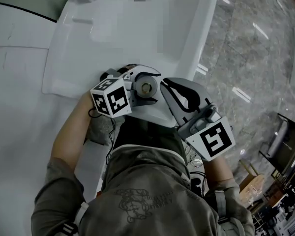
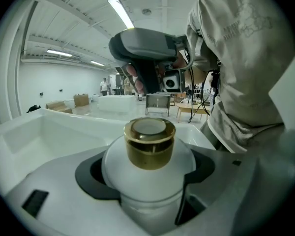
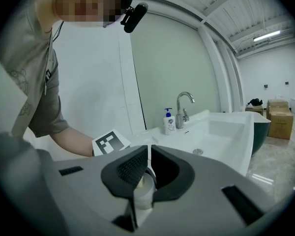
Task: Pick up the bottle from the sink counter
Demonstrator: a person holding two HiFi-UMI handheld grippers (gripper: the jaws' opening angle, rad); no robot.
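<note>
The left hand-held gripper (image 2: 148, 173) clamps a white, gold-capped bottle (image 2: 149, 146). The right hand-held gripper (image 3: 148, 154), close beside it, has its jaws pressed together.

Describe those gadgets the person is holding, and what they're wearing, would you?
The left hand-held gripper and right hand-held gripper are light grey plastic shells, each ending in two jaws lined with black pads. Each carries a white cube printed with black square markers. A thin black cable trails from the left one. The person wears a grey-green short-sleeved T-shirt with a faint chest print.
</note>
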